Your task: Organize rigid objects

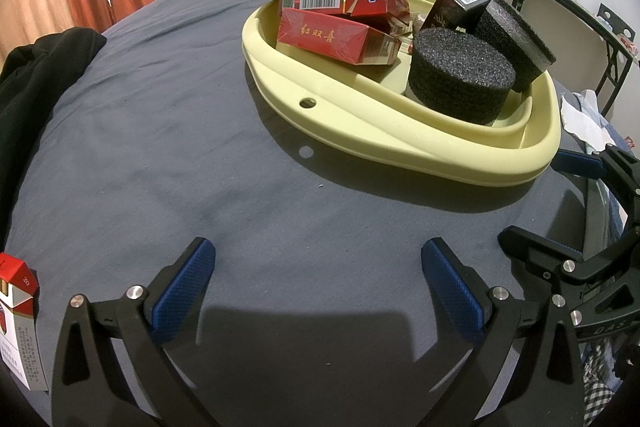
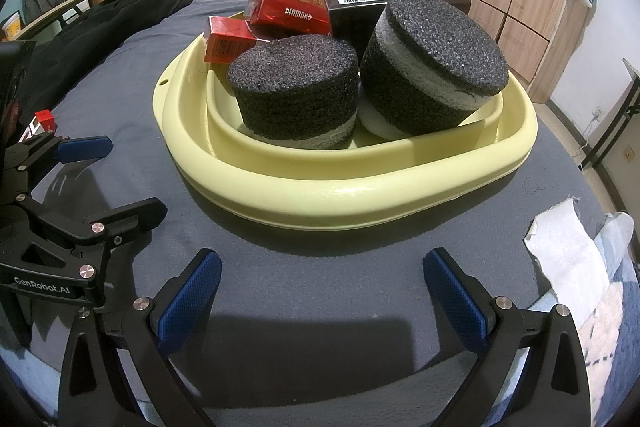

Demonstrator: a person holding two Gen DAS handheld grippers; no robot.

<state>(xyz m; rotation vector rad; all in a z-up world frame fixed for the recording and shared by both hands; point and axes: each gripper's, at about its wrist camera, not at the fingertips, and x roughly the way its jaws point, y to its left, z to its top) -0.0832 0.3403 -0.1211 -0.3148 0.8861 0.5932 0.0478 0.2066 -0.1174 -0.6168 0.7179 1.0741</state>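
Observation:
A pale yellow tray (image 1: 360,123) (image 2: 360,195) lies on a grey-blue bed sheet. It holds several red cigarette packs (image 1: 332,37) (image 2: 286,13), a dark pack (image 1: 456,7) (image 2: 360,7) and two black foam cylinders (image 1: 460,75) (image 2: 296,95), the further one (image 1: 516,39) (image 2: 432,63) tilted. My left gripper (image 1: 318,279) is open and empty above bare sheet, short of the tray. My right gripper (image 2: 322,287) is open and empty too, just before the tray's near rim. A red-and-white cigarette pack (image 1: 18,323) stands at the far left edge of the left wrist view.
A black garment (image 1: 44,95) (image 2: 100,23) lies on the bed's left side. White cloth (image 2: 572,255) (image 1: 584,119) sits at the right edge. Orange curtains and wooden wardrobes stand behind; a folding table (image 1: 580,15) is at right. Each gripper shows in the other's view (image 1: 580,259) (image 2: 60,187).

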